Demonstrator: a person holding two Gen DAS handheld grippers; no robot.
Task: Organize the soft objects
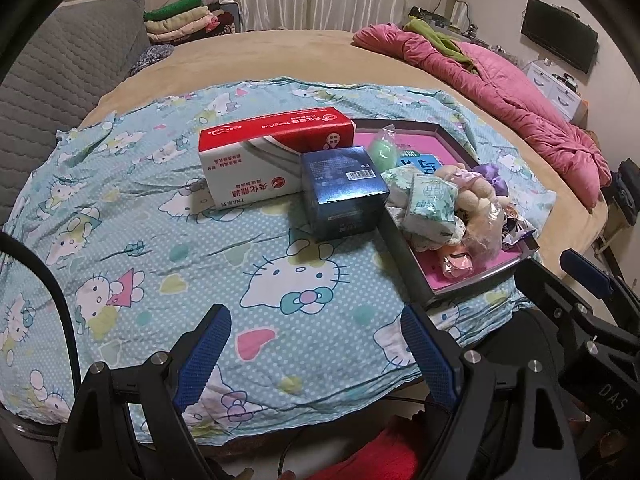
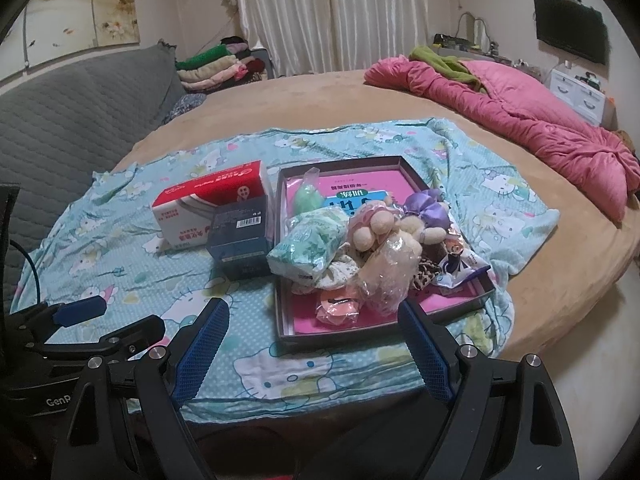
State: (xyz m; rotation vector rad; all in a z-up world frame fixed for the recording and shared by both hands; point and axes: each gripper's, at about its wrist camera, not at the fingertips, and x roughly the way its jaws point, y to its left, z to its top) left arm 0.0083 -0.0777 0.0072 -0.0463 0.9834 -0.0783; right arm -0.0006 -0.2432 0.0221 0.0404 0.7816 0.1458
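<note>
Both pairs of fingers stand apart and empty: the left gripper (image 1: 316, 354) over the cartoon sheet (image 1: 132, 216), the right gripper (image 2: 312, 344) just short of the tray (image 2: 282, 276). Ahead of the right fingers, soft toys (image 2: 384, 236) fill that tray on the bed (image 2: 312, 96).

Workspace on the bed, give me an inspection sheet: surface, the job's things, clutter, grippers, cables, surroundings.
Surface: cartoon-cat sheet spread over a tan bed.
Job's things: soft items heaped in a dark tray, including a green tissue pack and a purple bow.
Clutter: red-and-white box and blue box left of the tray, touching each other.
Grippers: left gripper and right gripper open, empty, near the bed's edge.
Cables: black cable at the left.
Surroundings: pink quilt, folded clothes, curtains, wall screen.
</note>
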